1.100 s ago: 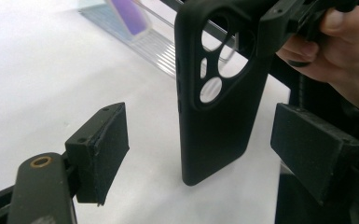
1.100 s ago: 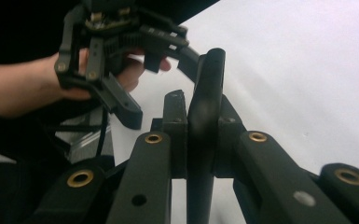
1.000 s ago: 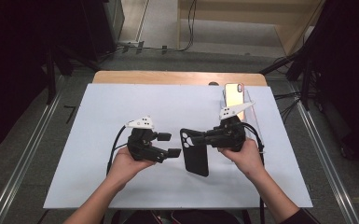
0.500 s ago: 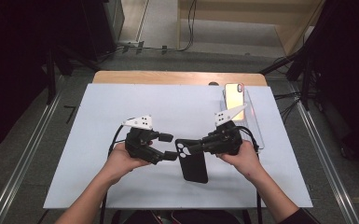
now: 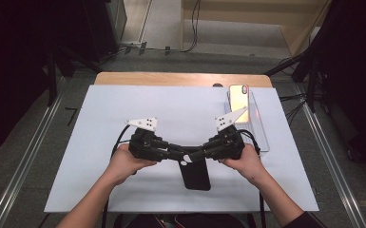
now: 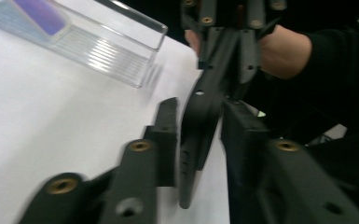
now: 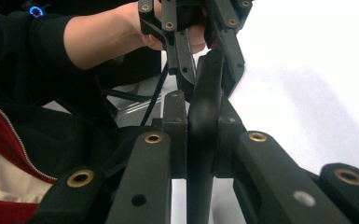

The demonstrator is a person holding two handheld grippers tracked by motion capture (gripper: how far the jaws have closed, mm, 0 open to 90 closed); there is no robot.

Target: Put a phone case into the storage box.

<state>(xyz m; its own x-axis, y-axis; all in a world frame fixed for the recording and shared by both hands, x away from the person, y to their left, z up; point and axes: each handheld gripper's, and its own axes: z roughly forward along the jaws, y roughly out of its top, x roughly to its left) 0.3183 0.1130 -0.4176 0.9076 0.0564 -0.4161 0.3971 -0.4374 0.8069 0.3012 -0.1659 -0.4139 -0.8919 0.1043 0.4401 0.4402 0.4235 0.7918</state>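
Nearest the front edge of the white tabletop (image 5: 100, 190), a black phone case (image 5: 196, 175) hangs with its long side toward the person, a flat, matte, rounded-corner shell with a small round hole near its upper end. It is held at that upper end from both sides, roughly midway between the left and right edges.

The right gripper (image 5: 200, 154) is clamped on the case: in the right gripper view both pads press flat against the case's thin edge (image 7: 200, 140). The left gripper (image 5: 178, 153) has just been closing, with the case between its jaws; in the left gripper view the case (image 6: 200, 126) stands edge-on between the pads, one pad against it and a narrow gap visible at the other, so a full clamp cannot be told. Each gripper carries a grey three-cornered plate and a trailing black cable.

Farther off, near the far right corner, stands a clear plastic tray (image 5: 261, 128), ribbed and straight-walled, set lengthwise toward the far edge. In it lies a phone (image 5: 239, 100), glossy, reflecting warm light. A wooden strip (image 5: 171, 79) borders the far edge.
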